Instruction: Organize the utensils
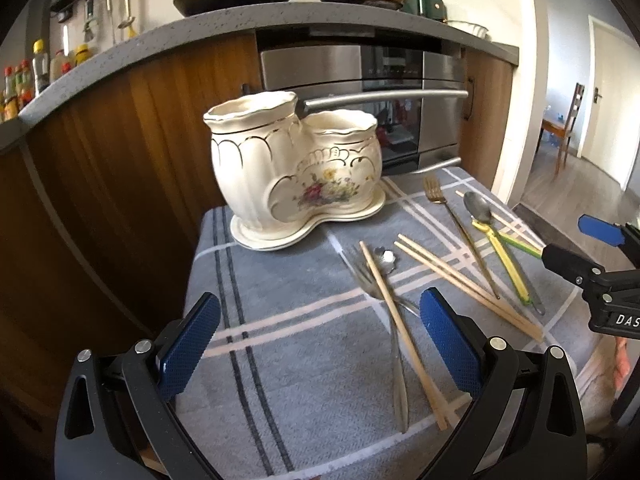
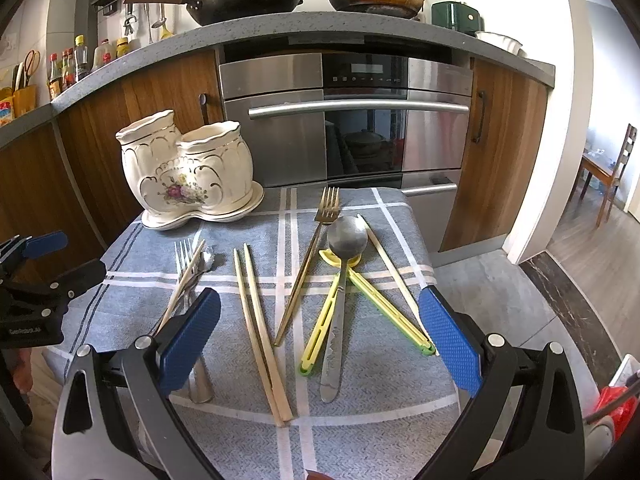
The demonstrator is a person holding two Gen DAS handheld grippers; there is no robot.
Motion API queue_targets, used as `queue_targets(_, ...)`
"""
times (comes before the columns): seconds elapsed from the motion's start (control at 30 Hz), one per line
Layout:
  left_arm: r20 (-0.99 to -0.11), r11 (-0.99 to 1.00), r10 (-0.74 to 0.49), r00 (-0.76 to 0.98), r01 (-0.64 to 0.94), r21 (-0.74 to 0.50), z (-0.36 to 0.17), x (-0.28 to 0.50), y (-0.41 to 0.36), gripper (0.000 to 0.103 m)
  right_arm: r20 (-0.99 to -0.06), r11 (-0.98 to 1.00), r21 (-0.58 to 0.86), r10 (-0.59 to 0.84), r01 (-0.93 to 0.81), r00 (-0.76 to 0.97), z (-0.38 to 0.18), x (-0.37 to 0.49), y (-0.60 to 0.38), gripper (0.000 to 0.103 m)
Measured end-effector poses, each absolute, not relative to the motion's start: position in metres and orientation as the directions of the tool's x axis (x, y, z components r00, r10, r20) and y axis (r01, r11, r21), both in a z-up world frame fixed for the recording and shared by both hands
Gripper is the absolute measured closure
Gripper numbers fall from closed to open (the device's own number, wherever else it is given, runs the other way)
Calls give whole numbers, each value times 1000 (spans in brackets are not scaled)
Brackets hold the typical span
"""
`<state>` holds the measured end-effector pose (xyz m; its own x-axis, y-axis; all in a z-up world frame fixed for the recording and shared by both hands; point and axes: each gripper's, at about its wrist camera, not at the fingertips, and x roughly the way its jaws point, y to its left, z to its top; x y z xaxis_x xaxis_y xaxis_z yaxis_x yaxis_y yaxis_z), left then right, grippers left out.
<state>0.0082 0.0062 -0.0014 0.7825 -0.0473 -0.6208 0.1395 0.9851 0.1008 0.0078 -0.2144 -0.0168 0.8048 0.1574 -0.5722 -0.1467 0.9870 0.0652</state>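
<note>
The utensils are all lying loose on the checked cloth (image 2: 360, 420) covering the bench: paired chopsticks (image 2: 260, 328), gold fork (image 2: 308, 268), spoon (image 2: 344, 248). The ceramic holder (image 2: 188, 168) seems empty. Both tools, left (image 1: 320, 344) and right (image 2: 320, 340), are gaping wide, gripping nothing; picking one piece comes next.

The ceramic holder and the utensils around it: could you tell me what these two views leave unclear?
- Ceramic holder: both views sit below its rims, so its walls hide any contents.
- Silver fork: the right wrist view's own left finger covers its handle.
- Small spoon: a chopstick crosses it in the left wrist view; its handle is unclear.
- Oven panel: markings too small.
</note>
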Motion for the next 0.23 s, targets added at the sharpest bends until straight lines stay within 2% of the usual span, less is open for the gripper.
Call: queue_targets(0.23,-635,989,-29,772,114,93,-2,8,9,4,-572,986,66,163,-153,804,-16,6,-212,5)
